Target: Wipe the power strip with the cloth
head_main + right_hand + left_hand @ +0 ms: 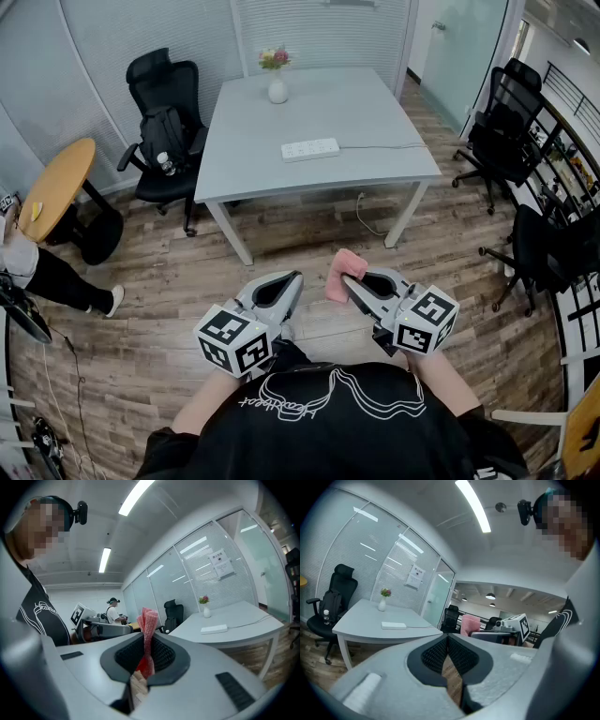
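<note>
The strip point(310, 149) lies crosswise on the table point(375, 112), well ahead of both grippers and about equally far from each; the right gripper point(351, 280) clamps the cloth point(339, 272), while the left gripper point(293, 278) has its jaws together on nothing.

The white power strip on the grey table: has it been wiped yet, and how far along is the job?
Done: the pink cloth is clamped in the right gripper. In hand: nothing at the strip; the person stands back from the grey table, both grippers close to the body, the left gripper shut and empty. Left: carry the cloth to the white power strip and wipe it.
</note>
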